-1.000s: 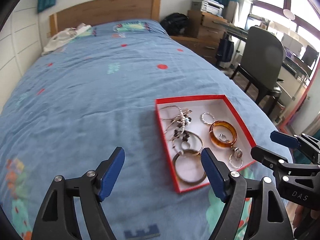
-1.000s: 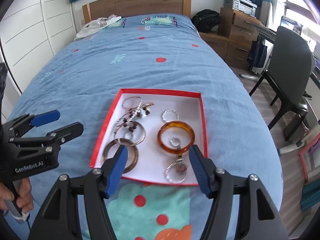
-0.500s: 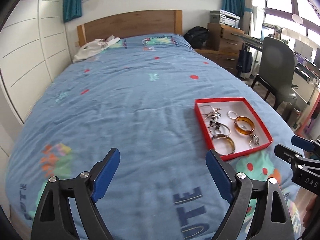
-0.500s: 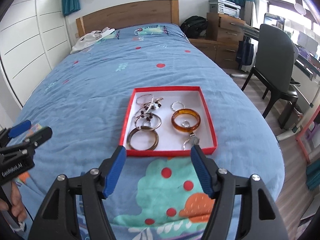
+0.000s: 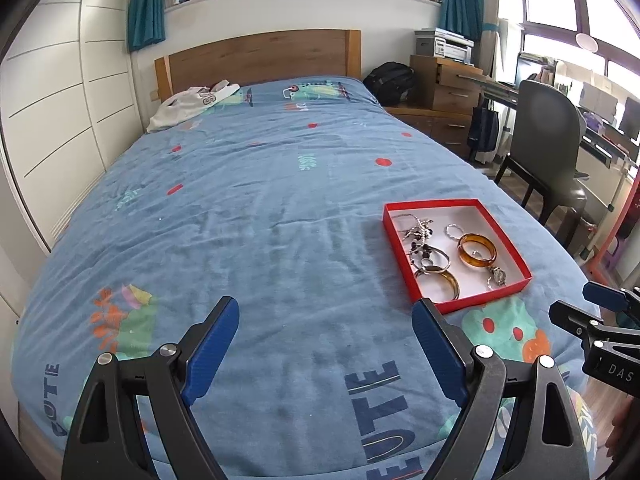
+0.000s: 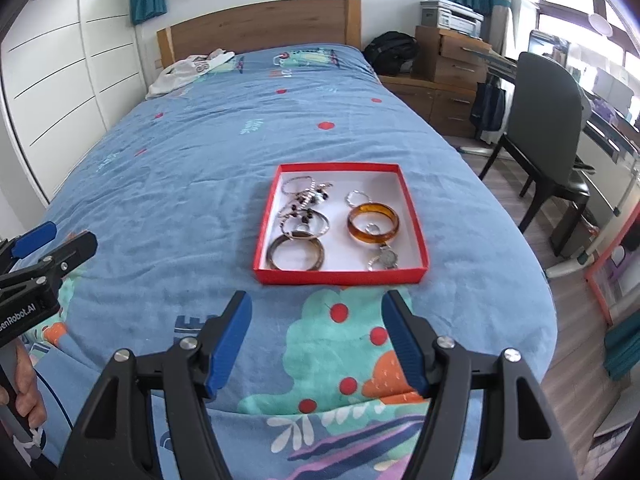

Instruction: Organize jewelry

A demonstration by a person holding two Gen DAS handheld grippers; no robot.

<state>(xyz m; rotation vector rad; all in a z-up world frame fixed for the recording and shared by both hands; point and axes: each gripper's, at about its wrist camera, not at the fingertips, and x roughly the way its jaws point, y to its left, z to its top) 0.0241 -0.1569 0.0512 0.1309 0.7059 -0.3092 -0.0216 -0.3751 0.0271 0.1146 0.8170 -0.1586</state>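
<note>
A red box (image 6: 416,222) with a white floor lies on the blue bedspread; it also shows in the left wrist view (image 5: 520,259). In it lie an amber bangle (image 6: 373,223), a brown bangle (image 6: 296,254), a silver watch (image 6: 385,258), silver hoops and a beaded chain (image 6: 306,200). My right gripper (image 6: 316,342) is open and empty, held above the bed's foot, short of the box. My left gripper (image 5: 326,354) is open and empty, to the left of the box and well back from it.
The bed (image 5: 260,208) has a wooden headboard (image 5: 260,56) and a white garment (image 5: 192,104) near it. A grey chair (image 6: 548,128), wooden drawers (image 6: 448,64) and a black backpack (image 6: 390,52) stand to the right. White wardrobe doors (image 5: 60,120) line the left.
Both grippers have drawn back and up from the box, which now looks smaller and farther. Both stay open and empty. The jewelry has not moved.
</note>
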